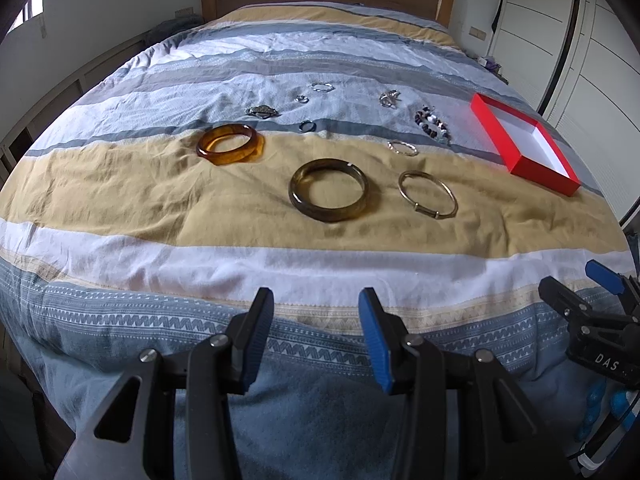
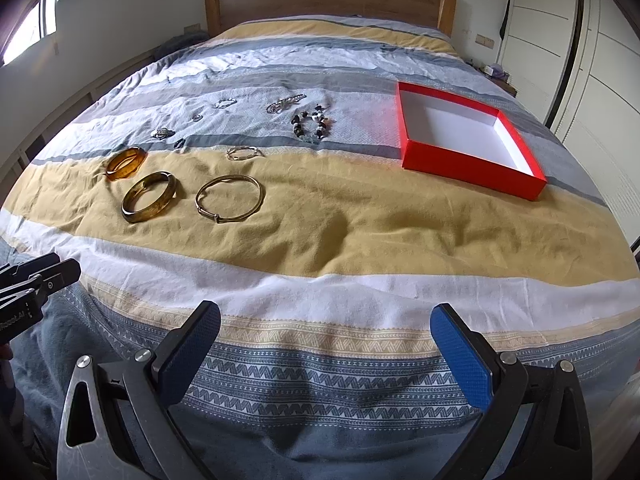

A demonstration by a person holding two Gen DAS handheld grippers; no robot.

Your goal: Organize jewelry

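Observation:
Jewelry lies spread on a striped bedspread. An amber bangle (image 1: 230, 143) (image 2: 126, 163), a dark olive bangle (image 1: 328, 190) (image 2: 150, 196) and a thin gold bangle (image 1: 427, 195) (image 2: 230, 198) rest on the tan stripe. Behind them lie a beaded bracelet (image 1: 432, 123) (image 2: 314, 122), a silver chain (image 1: 388, 98) (image 2: 285, 103) and several small rings. A red box (image 1: 524, 144) (image 2: 468, 140) with a white inside stands open and bare at the right. My left gripper (image 1: 316, 304) and my right gripper (image 2: 326, 320) both hang open over the bed's near edge, well short of the jewelry, nothing between their fingers.
A wooden headboard (image 2: 330, 0) closes the far end of the bed. White wardrobe doors (image 2: 580, 60) run along the right side. The right gripper's body (image 1: 592, 312) shows at the right edge of the left wrist view.

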